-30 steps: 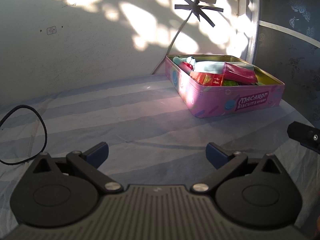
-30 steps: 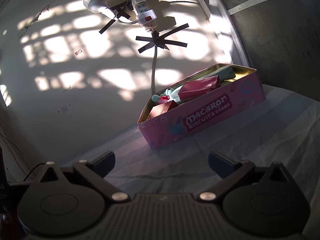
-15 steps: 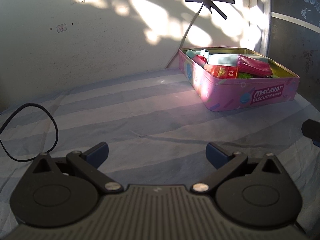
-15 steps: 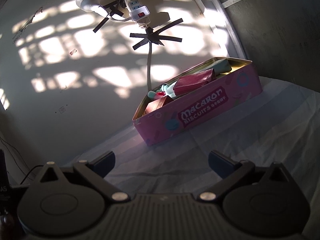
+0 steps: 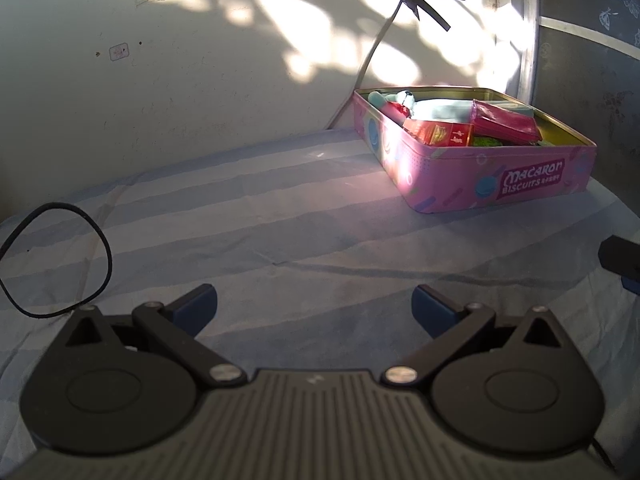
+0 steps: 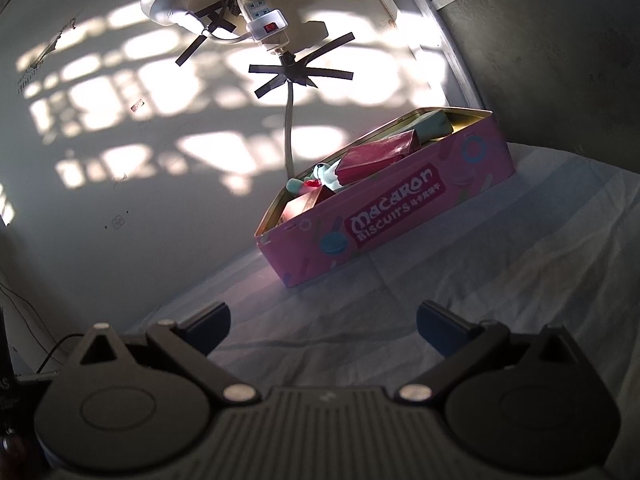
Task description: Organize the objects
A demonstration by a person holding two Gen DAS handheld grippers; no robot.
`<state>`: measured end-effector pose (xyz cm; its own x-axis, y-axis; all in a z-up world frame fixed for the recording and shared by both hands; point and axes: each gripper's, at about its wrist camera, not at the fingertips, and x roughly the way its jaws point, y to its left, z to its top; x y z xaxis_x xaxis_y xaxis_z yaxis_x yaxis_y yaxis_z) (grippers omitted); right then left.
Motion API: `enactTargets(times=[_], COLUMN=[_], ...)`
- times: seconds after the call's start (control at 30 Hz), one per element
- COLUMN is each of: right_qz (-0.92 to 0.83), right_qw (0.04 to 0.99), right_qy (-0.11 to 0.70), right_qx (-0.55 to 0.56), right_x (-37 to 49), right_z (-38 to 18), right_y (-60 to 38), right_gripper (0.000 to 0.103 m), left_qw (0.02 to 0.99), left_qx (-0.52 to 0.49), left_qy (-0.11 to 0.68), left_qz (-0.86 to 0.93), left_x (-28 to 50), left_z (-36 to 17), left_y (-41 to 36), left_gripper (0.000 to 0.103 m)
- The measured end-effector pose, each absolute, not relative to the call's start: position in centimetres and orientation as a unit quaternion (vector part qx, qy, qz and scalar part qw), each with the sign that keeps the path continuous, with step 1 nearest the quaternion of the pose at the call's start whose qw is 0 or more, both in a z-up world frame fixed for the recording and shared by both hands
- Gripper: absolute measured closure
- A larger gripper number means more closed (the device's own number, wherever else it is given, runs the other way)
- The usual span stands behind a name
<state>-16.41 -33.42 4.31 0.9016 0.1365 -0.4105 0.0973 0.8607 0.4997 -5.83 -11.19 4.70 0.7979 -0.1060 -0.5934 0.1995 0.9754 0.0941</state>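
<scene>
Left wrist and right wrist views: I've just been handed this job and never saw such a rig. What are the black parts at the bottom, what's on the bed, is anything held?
Each picture comes from a camera on a hand-held gripper, looking forward along its two blue-tipped fingers. The black parts at the bottom are the gripper's own body. The left gripper has its jaws wide apart with nothing between them; so does the right gripper. Ahead, on the striped blue sheet, stands an open pink biscuit tin filled with small packets, among them a red box. A black band lies looped on the sheet at the left of the left view. A taped power strip hangs on the wall behind.
</scene>
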Motion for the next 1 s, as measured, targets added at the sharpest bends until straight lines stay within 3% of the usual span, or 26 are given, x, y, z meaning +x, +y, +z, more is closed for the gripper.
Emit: enactTargets(times=[1.0], right_qz=[0.005], right_qw=[0.933], right_qy=[0.228], right_qx=[0.28], right_x=[-16.7], right_z=[3.6], right_y=[-33.7], right_gripper=[0.0], left_qw=[0.928], left_qx=[0.097], left_qy=[0.348], left_qz=[-0.088], left_x=[-5.9], left_z=[3.7], left_y=[-12.5], left_gripper=[0.0])
